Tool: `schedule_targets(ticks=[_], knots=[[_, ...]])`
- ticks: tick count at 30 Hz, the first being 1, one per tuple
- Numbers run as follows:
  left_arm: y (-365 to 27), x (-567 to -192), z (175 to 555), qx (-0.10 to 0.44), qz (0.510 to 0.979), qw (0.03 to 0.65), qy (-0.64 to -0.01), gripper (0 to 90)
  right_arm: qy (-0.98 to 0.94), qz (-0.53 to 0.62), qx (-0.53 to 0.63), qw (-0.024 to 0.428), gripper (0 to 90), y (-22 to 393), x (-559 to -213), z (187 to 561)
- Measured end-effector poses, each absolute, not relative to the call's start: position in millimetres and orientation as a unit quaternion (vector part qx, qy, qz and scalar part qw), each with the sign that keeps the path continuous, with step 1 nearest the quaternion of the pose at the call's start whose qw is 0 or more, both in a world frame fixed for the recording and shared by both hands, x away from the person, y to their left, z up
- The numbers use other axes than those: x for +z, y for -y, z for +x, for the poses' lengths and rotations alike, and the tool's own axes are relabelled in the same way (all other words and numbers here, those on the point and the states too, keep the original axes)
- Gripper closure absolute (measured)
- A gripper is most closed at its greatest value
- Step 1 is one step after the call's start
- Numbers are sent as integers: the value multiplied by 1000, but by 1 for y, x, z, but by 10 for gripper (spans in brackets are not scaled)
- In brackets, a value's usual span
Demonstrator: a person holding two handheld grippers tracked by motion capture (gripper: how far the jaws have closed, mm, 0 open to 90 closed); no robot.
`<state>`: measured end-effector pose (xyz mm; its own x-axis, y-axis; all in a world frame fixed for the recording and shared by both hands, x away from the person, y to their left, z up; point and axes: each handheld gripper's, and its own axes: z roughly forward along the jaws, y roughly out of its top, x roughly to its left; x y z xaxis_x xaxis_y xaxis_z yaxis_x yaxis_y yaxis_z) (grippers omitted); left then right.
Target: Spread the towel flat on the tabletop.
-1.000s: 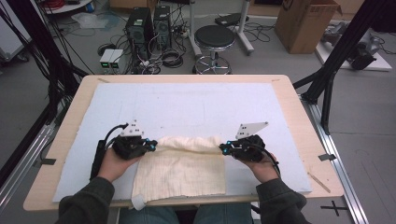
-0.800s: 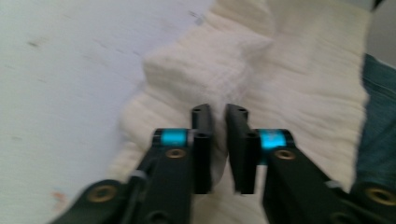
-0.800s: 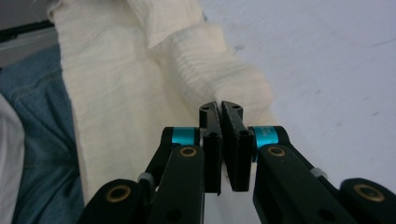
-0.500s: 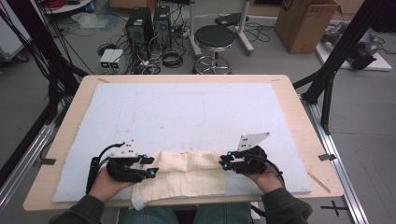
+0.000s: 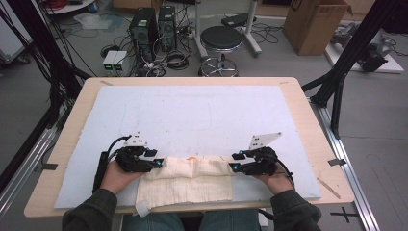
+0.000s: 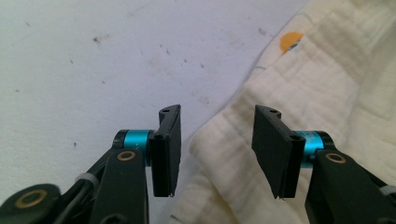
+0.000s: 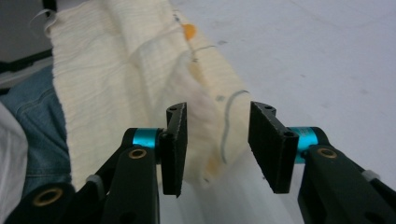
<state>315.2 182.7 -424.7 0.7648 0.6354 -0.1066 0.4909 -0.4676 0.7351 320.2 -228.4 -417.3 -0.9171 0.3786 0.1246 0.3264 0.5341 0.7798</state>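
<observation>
Cream cloth (image 5: pixel 185 180) between two low, open grippers

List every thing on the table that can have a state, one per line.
Cream waffle-weave cloth: folded over, near edge hanging off the table, released.
Left gripper: jaws just opened, cloth edge between them, pads not pressing.
Right gripper: jaws just opened, cloth end between them, unpressed.
Pale blue foam mat: flat, speckled.

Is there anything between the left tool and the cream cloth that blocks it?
Nothing visible. The left tool stands open right at the edge of the cream cloth, its jaws just opened and not pressing the fabric between them.
</observation>
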Motion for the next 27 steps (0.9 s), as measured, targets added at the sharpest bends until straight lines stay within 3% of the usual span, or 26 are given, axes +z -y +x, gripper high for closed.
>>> schedule_targets(ticks=[8,11,15,17,27], knots=[[-181,-430,309,88,865,386,-307,771,-901,156,404,14,613,198,-426,321],[-183,-429,307,88,865,392,-302,799,-908,139,395,3,620,195,-429,320],[-185,-428,304,91,864,396,-299,821,-909,135,395,-1,793,199,-426,319],[-186,-427,303,93,862,398,-300,826,-910,138,391,2,828,200,-426,319],[-197,-405,311,118,836,433,-316,833,-886,178,425,50,839,214,-401,325]])
